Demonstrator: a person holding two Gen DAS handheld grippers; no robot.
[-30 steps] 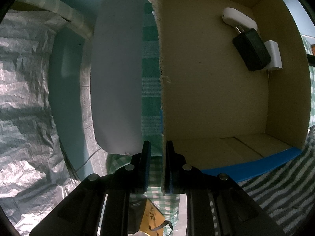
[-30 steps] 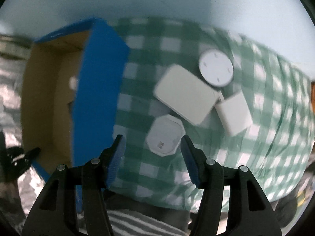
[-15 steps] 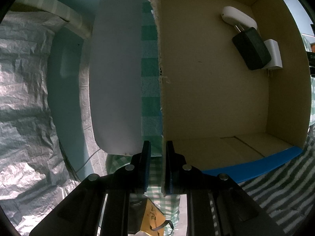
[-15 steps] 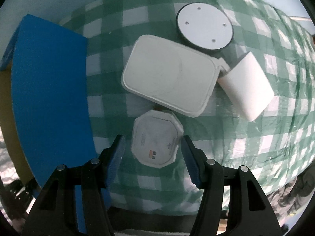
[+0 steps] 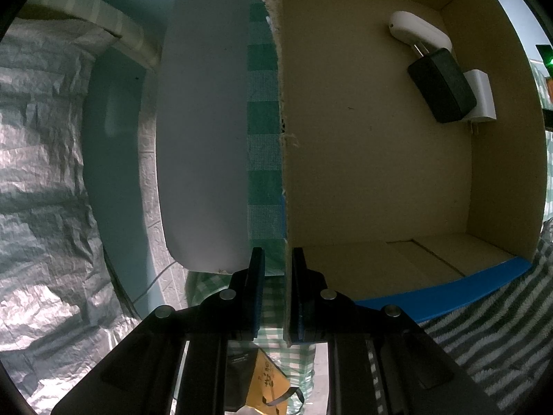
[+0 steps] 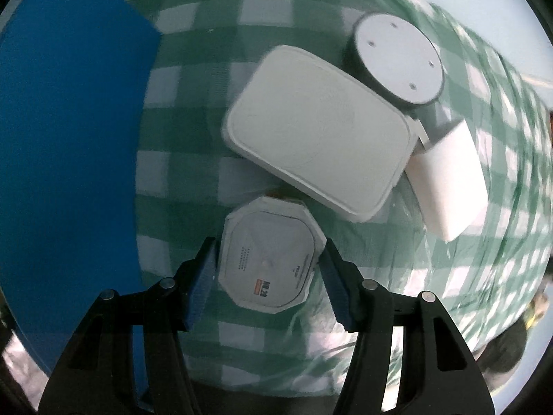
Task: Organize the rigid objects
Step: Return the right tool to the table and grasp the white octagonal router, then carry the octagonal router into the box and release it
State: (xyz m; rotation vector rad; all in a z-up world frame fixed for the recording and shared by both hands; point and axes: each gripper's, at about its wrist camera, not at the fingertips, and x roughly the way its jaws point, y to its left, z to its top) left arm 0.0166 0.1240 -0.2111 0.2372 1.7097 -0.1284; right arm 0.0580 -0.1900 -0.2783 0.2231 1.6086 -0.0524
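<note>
1. In the far right corner of the cardboard box (image 5: 363, 159): three chargers (image 5: 442, 84), overlapping.
2. Right of the box flap (image 6: 69, 145), on the checked cloth (image 6: 193, 180): octagonal device (image 6: 271, 257) nearest, rectangular case (image 6: 318, 150) behind, round puck (image 6: 399, 58) farthest, small block (image 6: 449, 186) rightmost.

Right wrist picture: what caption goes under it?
Open right gripper straddles an octagonal box on a checked cloth.

A white octagonal device (image 6: 269, 259) lies flat, label up, on the checked cloth (image 6: 193, 176), just beside a white rectangular box (image 6: 318, 145).
</note>
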